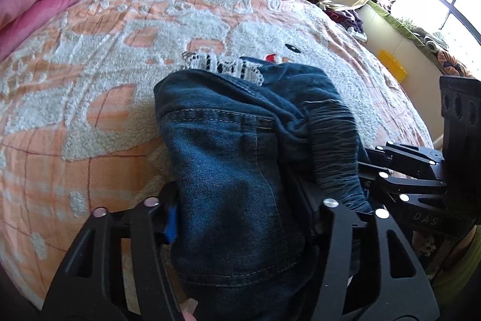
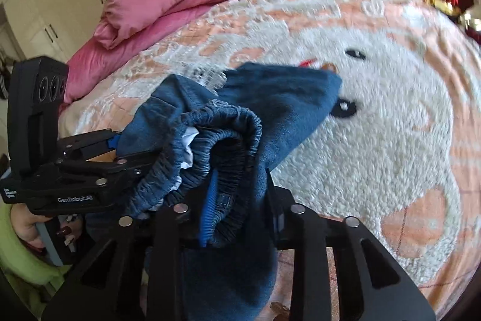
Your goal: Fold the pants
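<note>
The left hand-held gripper (image 1: 243,218) clamps the dark blue denim pants (image 1: 240,146); at three o'clock the right hand-held gripper (image 2: 240,215) pinches their elastic waistband (image 2: 210,146), lifting them over the peach-and-white fleece bed blanket (image 1: 90,65) to spread flat

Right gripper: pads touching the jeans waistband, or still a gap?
Touching. In the right wrist view the right gripper has the jeans bunched between its fingers, the blue pad pressed against the elastic waistband.
</note>
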`<move>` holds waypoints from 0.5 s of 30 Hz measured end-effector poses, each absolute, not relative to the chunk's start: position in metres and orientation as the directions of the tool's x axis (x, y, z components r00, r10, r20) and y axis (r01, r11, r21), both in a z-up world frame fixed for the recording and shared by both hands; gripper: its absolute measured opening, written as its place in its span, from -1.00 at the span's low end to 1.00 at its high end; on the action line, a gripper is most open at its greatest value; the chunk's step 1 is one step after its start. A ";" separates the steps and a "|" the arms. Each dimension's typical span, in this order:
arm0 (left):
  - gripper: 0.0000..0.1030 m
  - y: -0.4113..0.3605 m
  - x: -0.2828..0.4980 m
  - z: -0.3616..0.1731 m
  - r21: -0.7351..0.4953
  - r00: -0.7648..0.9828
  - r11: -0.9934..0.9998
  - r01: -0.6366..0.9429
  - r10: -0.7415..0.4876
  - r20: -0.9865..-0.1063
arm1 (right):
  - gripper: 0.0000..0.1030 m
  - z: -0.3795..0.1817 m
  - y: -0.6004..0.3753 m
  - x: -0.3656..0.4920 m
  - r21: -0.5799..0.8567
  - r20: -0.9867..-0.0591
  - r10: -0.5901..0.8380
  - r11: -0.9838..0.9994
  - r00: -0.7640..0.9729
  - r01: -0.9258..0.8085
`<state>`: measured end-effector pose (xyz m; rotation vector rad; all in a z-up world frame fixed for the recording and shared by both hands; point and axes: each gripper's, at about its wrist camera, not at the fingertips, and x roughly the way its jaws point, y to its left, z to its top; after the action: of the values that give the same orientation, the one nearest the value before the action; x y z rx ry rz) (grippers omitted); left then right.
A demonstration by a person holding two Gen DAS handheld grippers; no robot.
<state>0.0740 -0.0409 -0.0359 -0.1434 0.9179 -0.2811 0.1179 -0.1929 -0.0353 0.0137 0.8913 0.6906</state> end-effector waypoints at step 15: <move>-0.24 -0.037 0.096 -0.002 -0.238 0.623 0.955 0.180 -0.297 -0.724 | -0.52 0.002 -0.181 0.141 0.249 -0.653 0.582 0.769 0.485 -0.589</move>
<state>0.0961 -0.0367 -0.0024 -0.1471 0.8562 -0.2753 0.1412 -0.1813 0.0019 -0.0090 0.7914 0.7127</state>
